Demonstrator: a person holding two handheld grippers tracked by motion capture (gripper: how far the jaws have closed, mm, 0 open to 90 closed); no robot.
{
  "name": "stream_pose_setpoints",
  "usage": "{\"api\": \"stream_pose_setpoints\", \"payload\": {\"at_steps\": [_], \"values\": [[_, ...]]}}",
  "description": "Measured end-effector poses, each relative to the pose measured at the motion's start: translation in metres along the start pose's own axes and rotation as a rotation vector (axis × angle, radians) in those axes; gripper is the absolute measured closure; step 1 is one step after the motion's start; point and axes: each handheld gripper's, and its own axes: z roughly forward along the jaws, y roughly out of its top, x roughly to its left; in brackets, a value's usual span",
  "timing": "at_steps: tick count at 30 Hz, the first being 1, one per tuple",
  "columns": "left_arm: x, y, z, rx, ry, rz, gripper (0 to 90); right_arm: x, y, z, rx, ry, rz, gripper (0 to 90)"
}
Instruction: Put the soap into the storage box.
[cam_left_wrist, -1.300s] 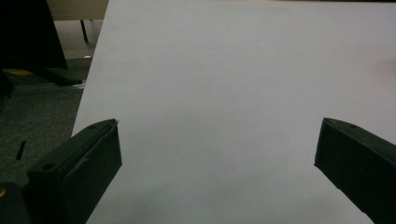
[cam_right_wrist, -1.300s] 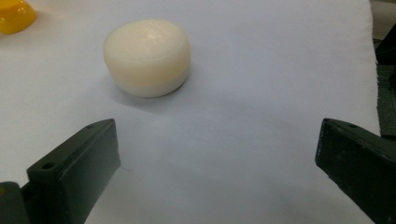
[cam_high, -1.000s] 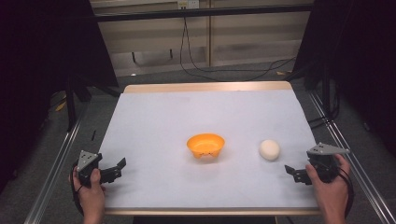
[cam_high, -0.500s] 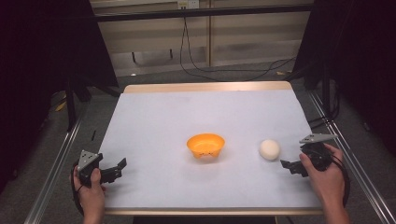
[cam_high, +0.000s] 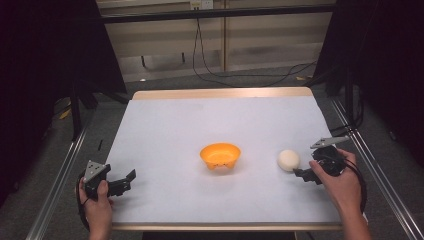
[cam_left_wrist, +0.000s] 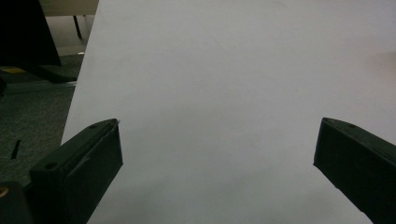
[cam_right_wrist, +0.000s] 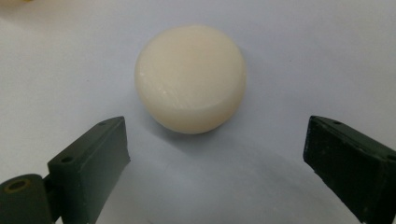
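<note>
A cream-white round lump (cam_high: 288, 160) lies on the white table (cam_high: 165, 130), right of an orange bowl (cam_high: 220, 155) near the middle. My right gripper (cam_high: 301, 174) is open just to the right of the lump and points at it. In the right gripper view the lump (cam_right_wrist: 190, 83) sits a little beyond the two spread jaws, between their lines, with my right gripper (cam_right_wrist: 215, 158) touching nothing. My left gripper (cam_high: 127, 180) rests open at the table's front left, and in its own view my left gripper (cam_left_wrist: 217, 161) has bare white surface between the jaws.
Dark floor and metal rails (cam_high: 55, 185) run along both sides of the table. Cables (cam_high: 240, 75) lie on the floor beyond the far edge. Bare white surface lies around the bowl.
My right gripper has moved left and forward toward the cream lump, closing the gap to it. The left gripper, bowl and lump have stayed put.
</note>
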Motion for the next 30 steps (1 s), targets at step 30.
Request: {"api": "stream_pose_setpoints", "payload": {"at_steps": [30], "values": [[0.001, 0.001, 0.001, 0.016, -0.008, -0.002, 0.9, 0.013, 0.038, 0.028, 0.054, 0.037, 0.011, 17.6]]}}
